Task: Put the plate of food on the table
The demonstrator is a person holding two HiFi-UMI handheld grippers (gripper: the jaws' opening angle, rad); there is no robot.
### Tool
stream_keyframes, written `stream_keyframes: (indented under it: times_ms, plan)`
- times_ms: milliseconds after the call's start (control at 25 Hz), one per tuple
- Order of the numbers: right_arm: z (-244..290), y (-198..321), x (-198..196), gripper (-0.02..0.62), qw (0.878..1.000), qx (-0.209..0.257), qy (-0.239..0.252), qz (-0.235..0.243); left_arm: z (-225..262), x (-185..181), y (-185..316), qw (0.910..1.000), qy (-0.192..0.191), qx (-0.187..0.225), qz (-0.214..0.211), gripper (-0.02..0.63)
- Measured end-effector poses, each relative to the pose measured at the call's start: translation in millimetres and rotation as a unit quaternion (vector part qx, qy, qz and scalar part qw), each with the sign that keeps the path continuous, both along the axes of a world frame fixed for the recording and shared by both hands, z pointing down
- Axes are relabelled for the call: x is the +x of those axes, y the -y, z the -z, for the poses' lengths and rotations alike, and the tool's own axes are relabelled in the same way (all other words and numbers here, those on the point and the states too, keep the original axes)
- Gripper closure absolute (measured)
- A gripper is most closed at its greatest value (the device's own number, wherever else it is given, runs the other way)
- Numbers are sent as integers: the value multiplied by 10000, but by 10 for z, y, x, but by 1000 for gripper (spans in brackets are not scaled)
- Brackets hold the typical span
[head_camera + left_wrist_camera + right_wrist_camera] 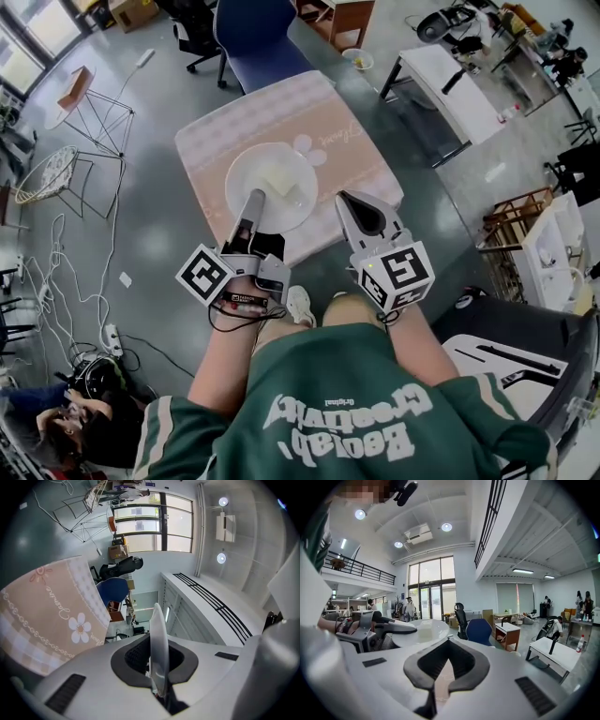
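L gripper (254, 202) clamps plate (246, 172) rim; R gripper (344, 198) closed, empty; tablecloth (328, 122) script illegible.

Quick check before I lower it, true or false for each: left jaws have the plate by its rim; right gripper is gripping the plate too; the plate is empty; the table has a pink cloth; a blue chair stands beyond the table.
1. The left gripper has its jaws closed on the rim of the white plate. True.
2. The right gripper is also gripping the plate. False: its jaws are together with nothing between them, beside the plate on its right.
3. The plate is empty. False: a pale block of food lies on it.
4. The table has a pink cloth. True; it has a flower print.
5. A blue chair stands beyond the table. True.
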State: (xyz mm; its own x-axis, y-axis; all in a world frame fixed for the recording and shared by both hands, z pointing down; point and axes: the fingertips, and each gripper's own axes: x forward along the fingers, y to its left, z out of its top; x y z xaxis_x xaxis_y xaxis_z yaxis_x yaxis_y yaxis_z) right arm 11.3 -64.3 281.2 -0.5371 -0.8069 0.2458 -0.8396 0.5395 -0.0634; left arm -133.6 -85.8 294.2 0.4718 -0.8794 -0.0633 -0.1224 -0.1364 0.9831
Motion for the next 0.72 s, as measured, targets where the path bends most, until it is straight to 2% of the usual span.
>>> stream_keyframes:
  times_ms: [160,360,720]
  plan:
    - [-9,126,67,581,10000,-15,-28,-27,-6,53,95,10000,-55,-11,45,589]
    - [-48,363,45,581,9998,4,16,190,-47,101,243,9999,-56,-9,133,589]
    - [-207,1041,1,581,9962,-99,121,852,-279,115,658,9971,-50,-199,734,589]
